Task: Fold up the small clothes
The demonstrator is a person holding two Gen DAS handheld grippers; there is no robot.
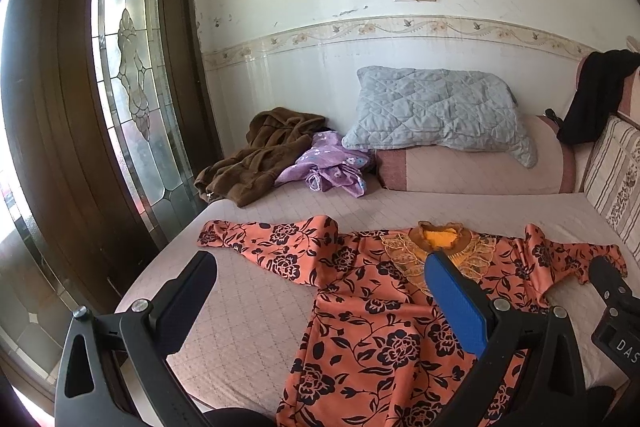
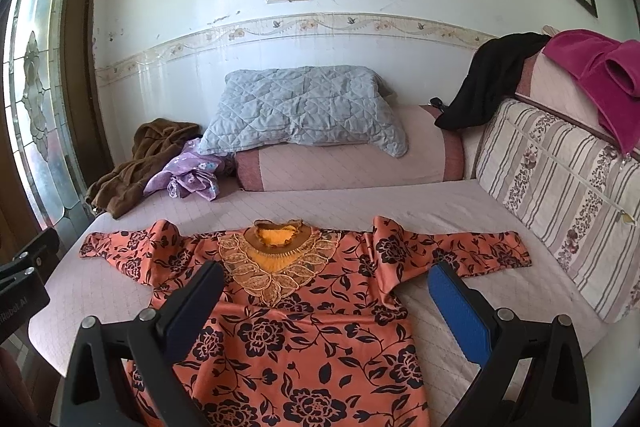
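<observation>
Left gripper (image 1: 320,275) and right gripper (image 2: 326,279), each with its jaws spread wide and gripping nothing, poised above the near part of the bed (image 2: 400,203). Beneath them the orange floral dress (image 2: 304,331) lies face up and flat, its embroidered neckline (image 2: 276,251) toward the far side, the left sleeve (image 1: 256,239) and right sleeve (image 2: 460,247) stretched outward. The fold appears not yet begun. For a clean first fold, each sleeve is probably best pinched near its cuff and carried inward across the bodice, with the cloth kept taut and the shoulder seam as hinge; the slippery fabric may bunch if lifted high. Far left: a brown garment (image 2: 132,163) and a purple garment (image 2: 188,175), near the grey pillow (image 2: 304,107).
</observation>
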